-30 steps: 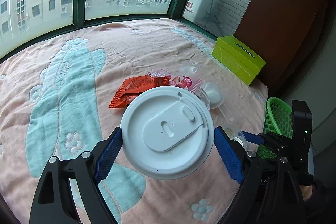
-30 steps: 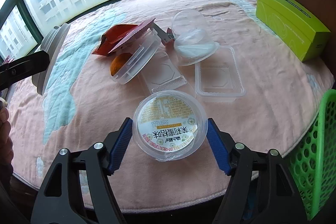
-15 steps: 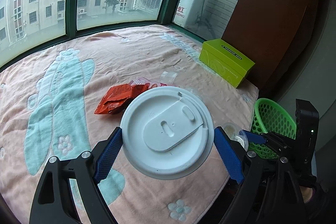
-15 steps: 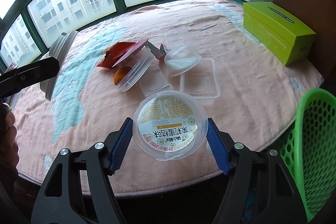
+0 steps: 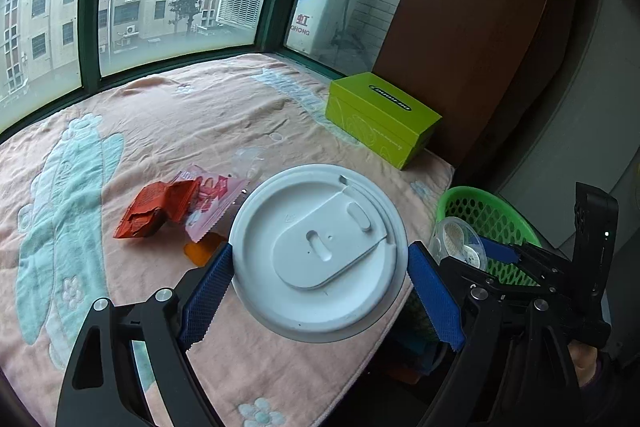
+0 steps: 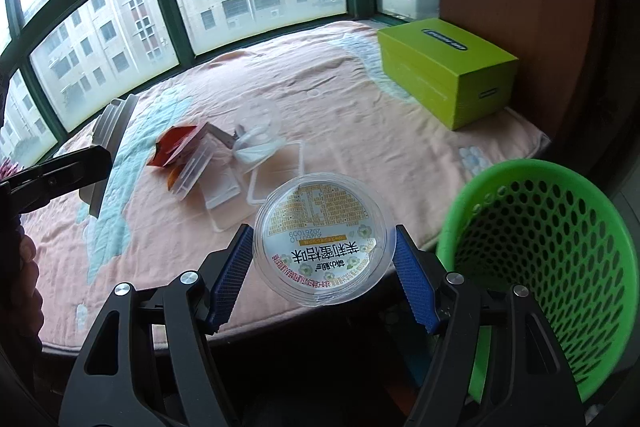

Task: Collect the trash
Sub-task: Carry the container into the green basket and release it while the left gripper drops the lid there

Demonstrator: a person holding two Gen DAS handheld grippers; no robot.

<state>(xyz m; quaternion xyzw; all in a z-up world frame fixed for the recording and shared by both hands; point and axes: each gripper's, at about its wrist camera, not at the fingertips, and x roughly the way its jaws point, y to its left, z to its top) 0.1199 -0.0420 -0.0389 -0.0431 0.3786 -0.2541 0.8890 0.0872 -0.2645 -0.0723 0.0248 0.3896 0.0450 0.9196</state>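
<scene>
Beside green basket (image 6: pixel 560 267) — right gripper (image 6: pixel 324 259) clamps clear cup (image 6: pixel 322 243); left gripper (image 5: pixel 320 267) clamps white lid (image 5: pixel 318 253).

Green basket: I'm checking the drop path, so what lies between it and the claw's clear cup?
Nothing. In the right wrist view the clear cup hangs beside the green basket, with only the blanket's edge behind the gap.

Right of the right tongs (image 6: pixel 324 277) the green basket (image 6: pixel 560 235) stands with its mouth unblocked. Ahead of them, wrappers (image 6: pixel 176 147) and clear trays (image 6: pixel 276 167) crowd mid-blanket; the green box (image 6: pixel 444 67) blocks the far right corner. The blanket (image 6: pixel 340 91) beyond lies bare.
</scene>
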